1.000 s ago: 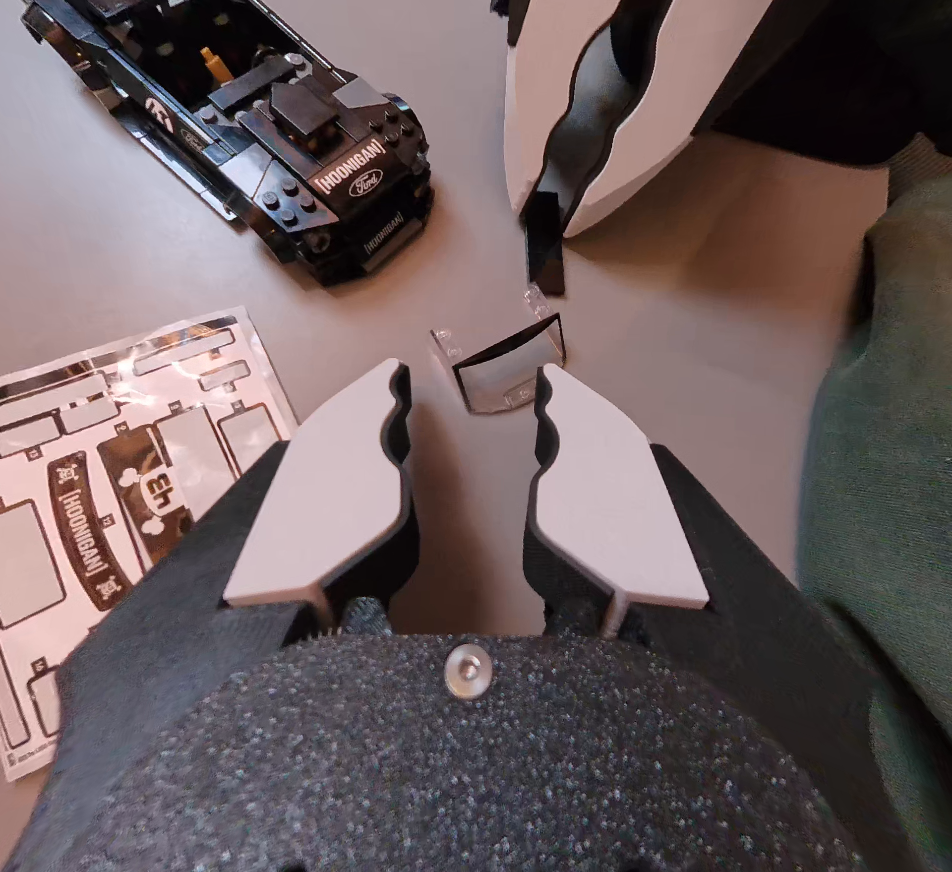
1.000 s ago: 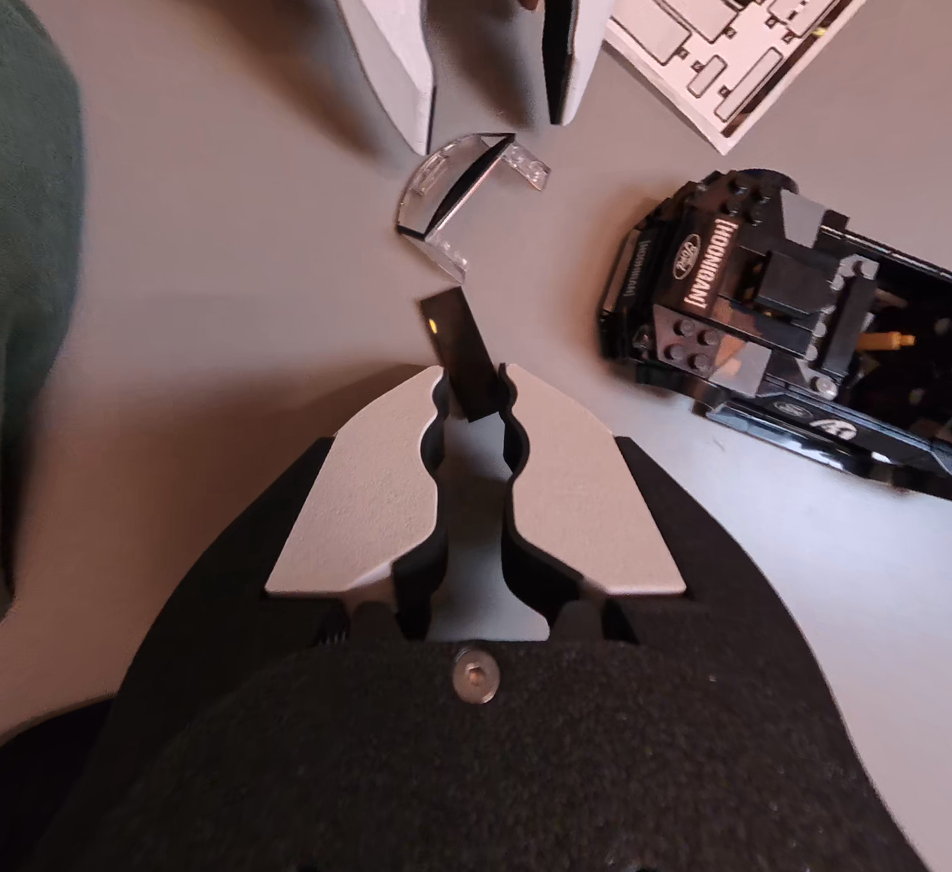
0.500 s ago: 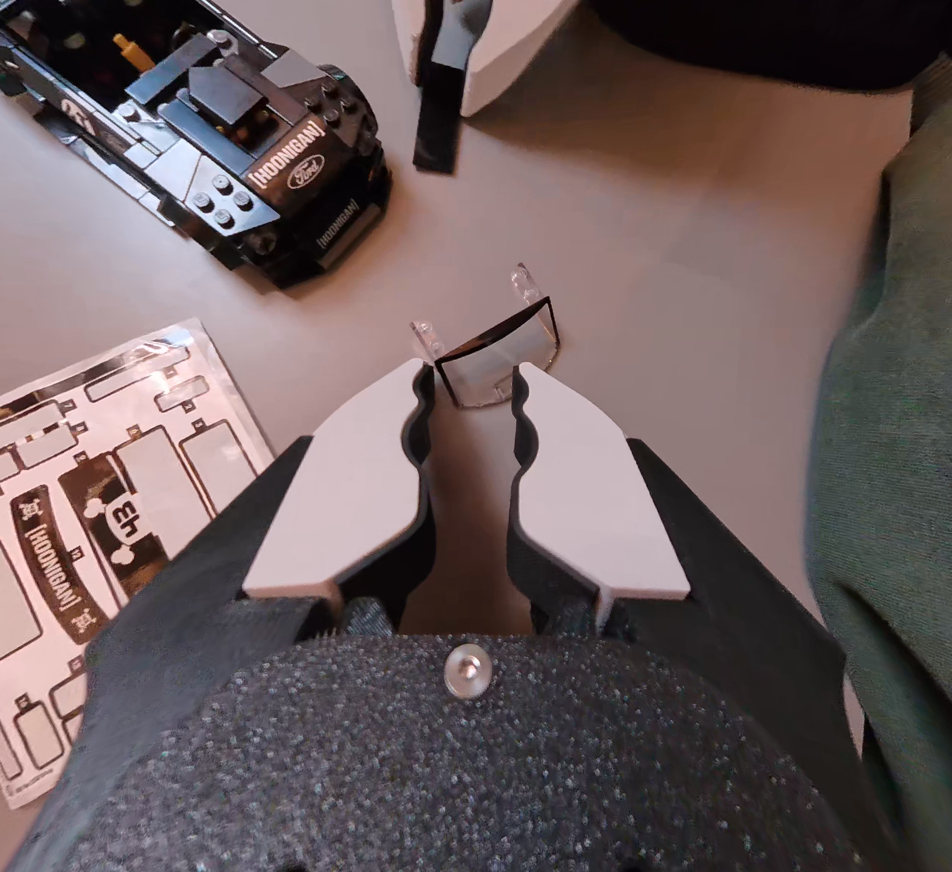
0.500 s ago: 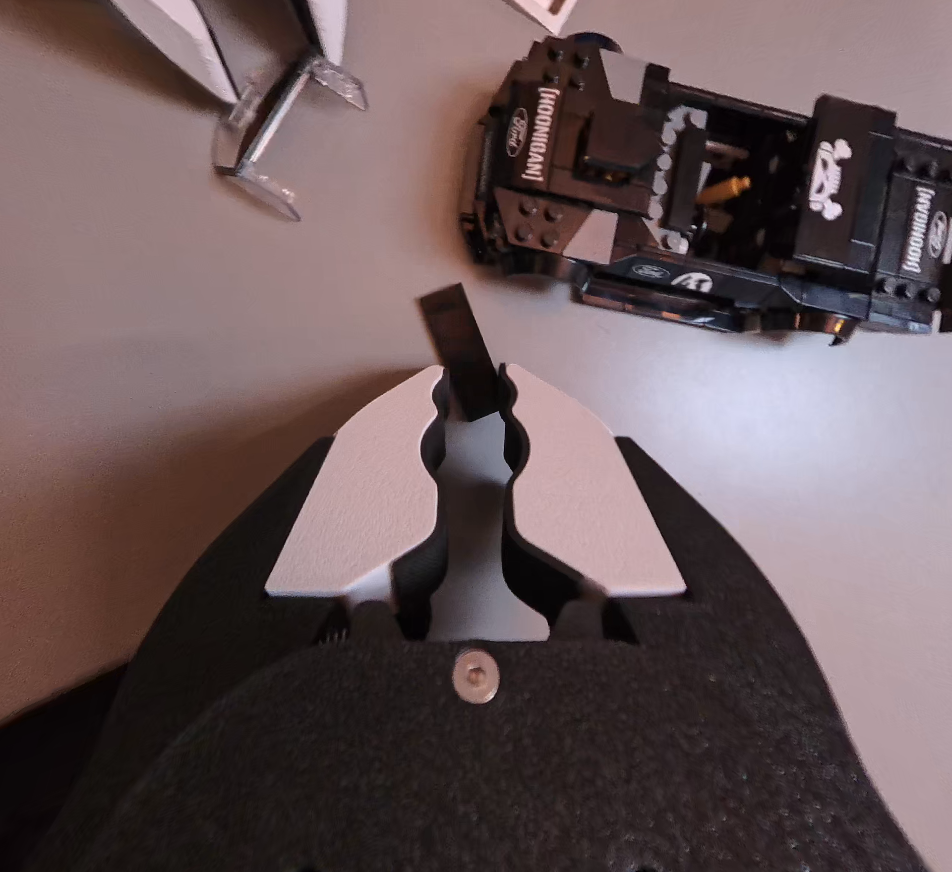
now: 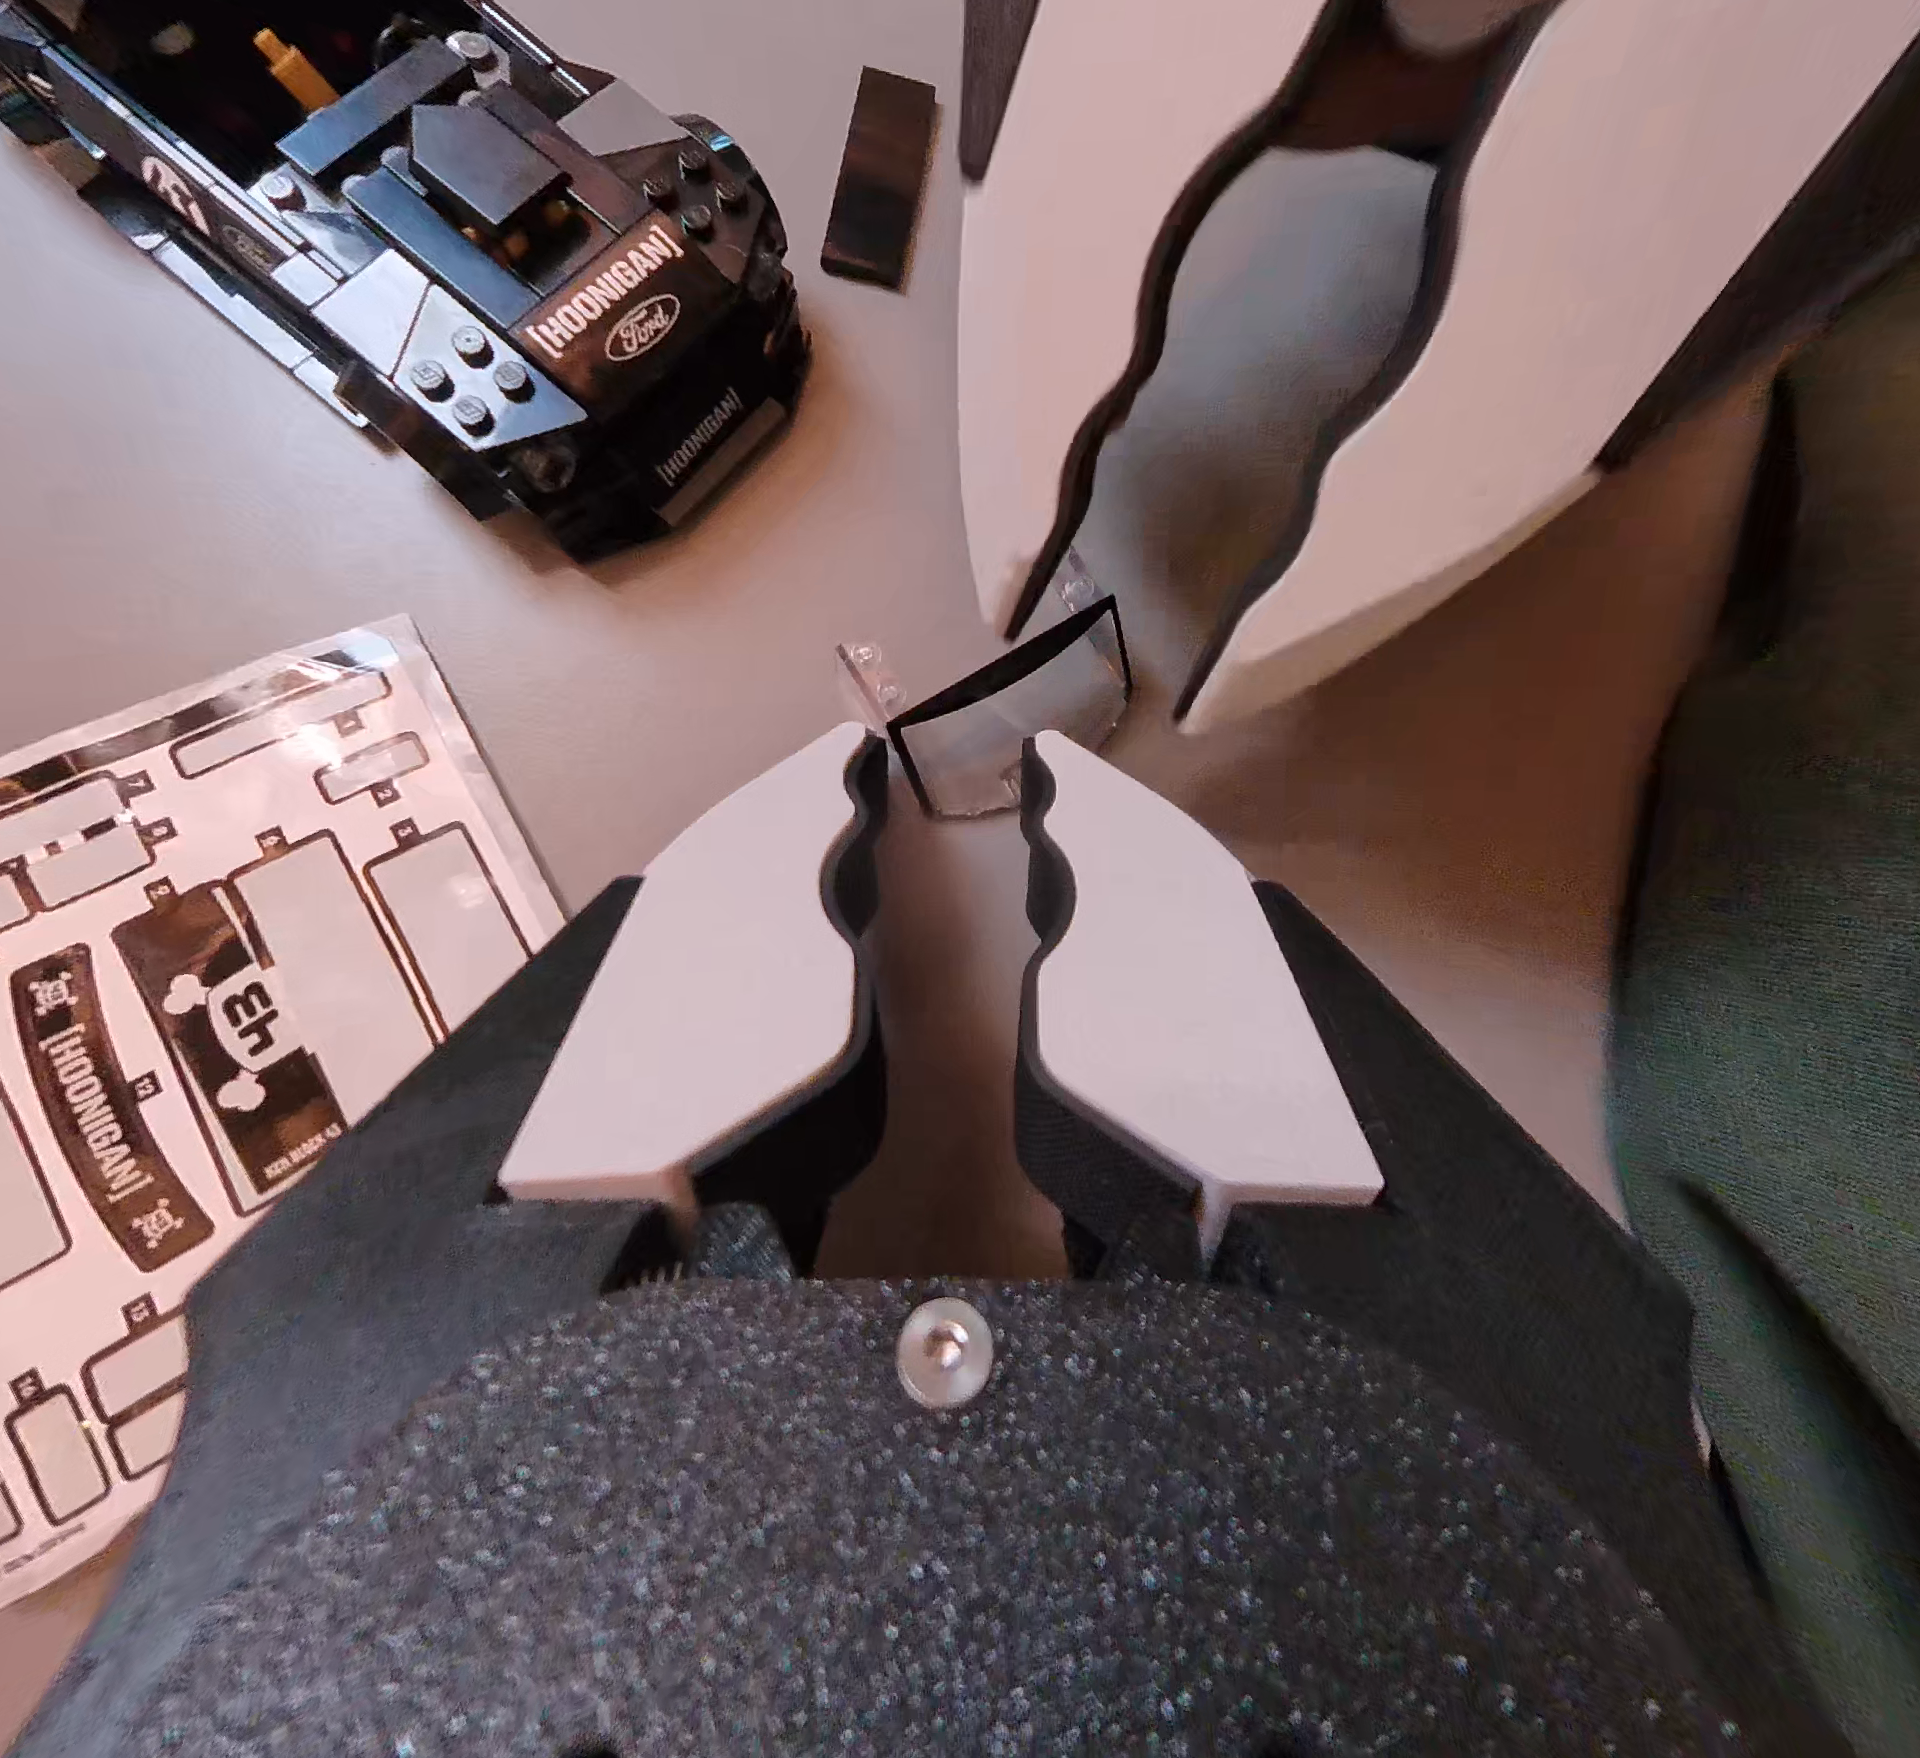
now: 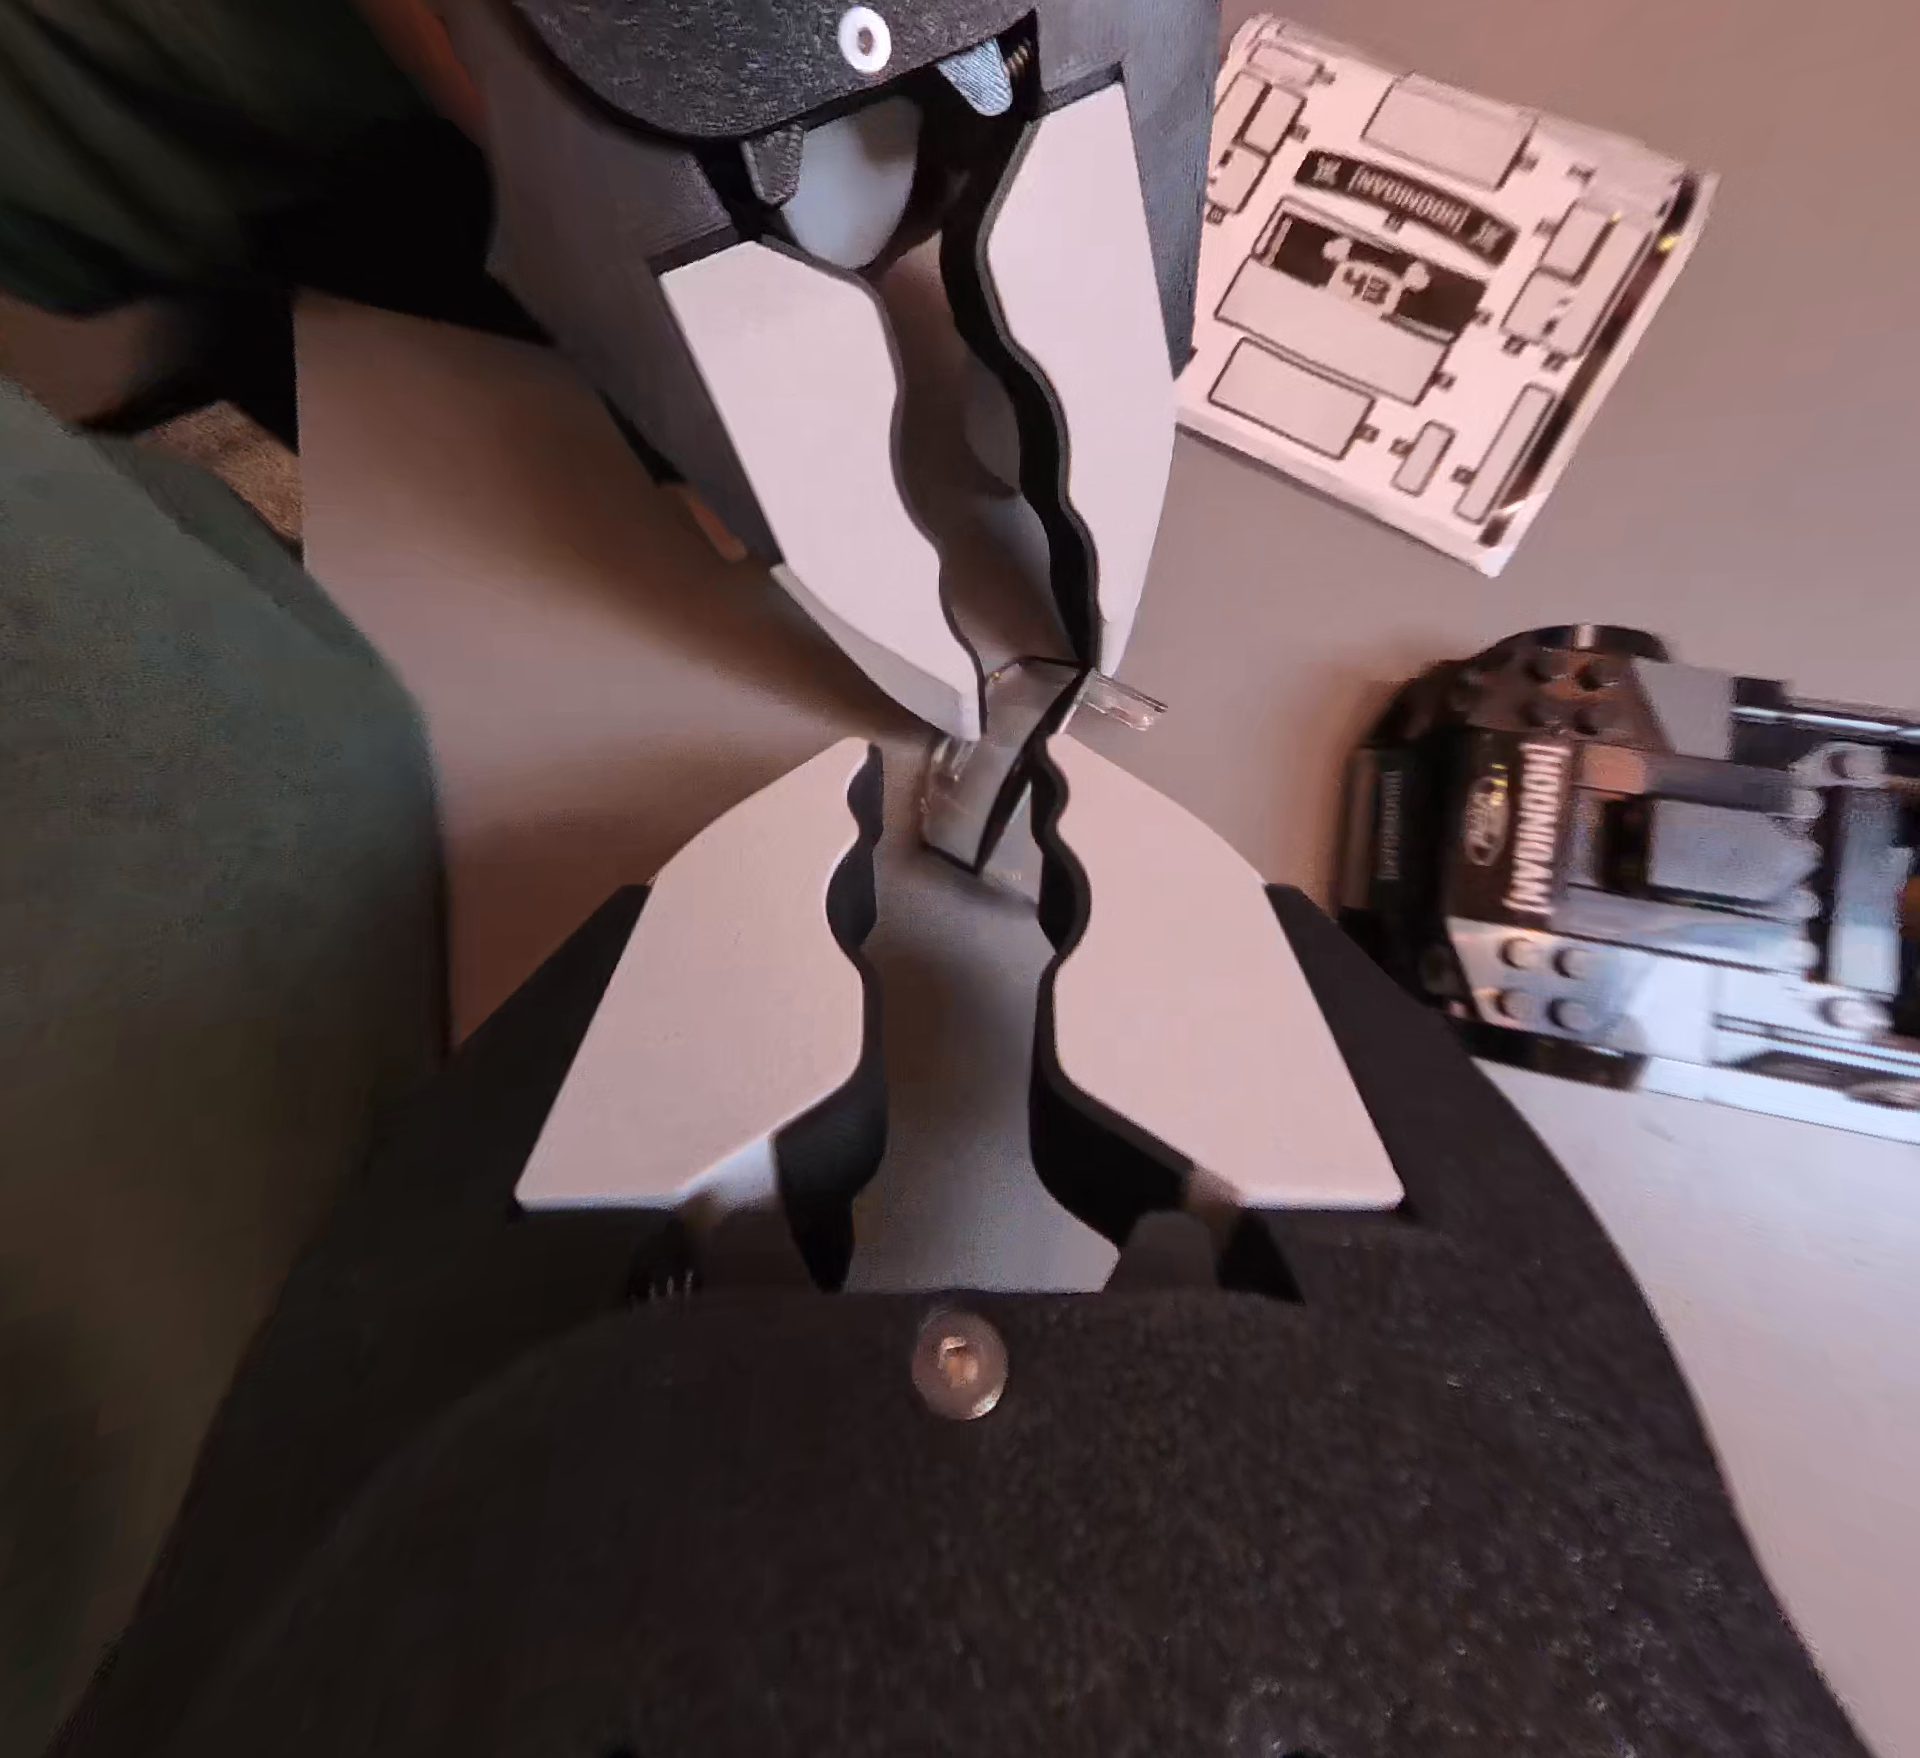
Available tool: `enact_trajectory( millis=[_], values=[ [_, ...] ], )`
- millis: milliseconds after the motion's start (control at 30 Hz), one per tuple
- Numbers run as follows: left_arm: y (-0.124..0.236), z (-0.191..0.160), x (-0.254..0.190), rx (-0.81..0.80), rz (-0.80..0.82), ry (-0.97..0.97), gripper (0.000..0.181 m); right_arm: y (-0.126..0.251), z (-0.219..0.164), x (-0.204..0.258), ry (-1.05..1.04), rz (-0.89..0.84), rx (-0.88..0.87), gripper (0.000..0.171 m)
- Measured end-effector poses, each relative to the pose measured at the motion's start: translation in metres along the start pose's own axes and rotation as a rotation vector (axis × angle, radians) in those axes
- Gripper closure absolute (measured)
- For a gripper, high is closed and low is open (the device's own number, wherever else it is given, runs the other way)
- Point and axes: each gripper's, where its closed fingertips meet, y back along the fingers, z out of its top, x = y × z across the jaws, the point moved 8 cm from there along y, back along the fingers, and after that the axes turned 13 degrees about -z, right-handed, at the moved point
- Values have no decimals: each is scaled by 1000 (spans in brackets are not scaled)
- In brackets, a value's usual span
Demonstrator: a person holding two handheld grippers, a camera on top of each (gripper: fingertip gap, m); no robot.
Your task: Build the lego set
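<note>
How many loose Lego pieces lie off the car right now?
2: a clear windscreen piece between both grippers' tips, and a black tile beside the car's nose. Others may be hidden.

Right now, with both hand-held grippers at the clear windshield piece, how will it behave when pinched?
The windshield looks like thin, hard, curved clear plastic, so probably stiff and light. Its glossy, sloped faces may slip between the left hand-held gripper fingers. It rests on the table on narrow edges, so a one-sided push would likely tip or skid it.
</note>
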Motion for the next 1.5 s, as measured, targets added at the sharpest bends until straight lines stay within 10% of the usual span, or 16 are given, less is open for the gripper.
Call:
enact_trajectory(
  millis=[733, 1133, 1500],
  values=[
    [17, 14, 17, -199, 75, 16, 145, 52, -7, -77, -90, -38, -98, 165],
    [-24, 51, 63, -208, 215, 113, 84, 46, 17, -163, -55, -74, -108, 165],
    [-35, 56, 62, -224, 210, 143, 98, 47, 14, -168, -67, -51, -139, 165]
  ],
)
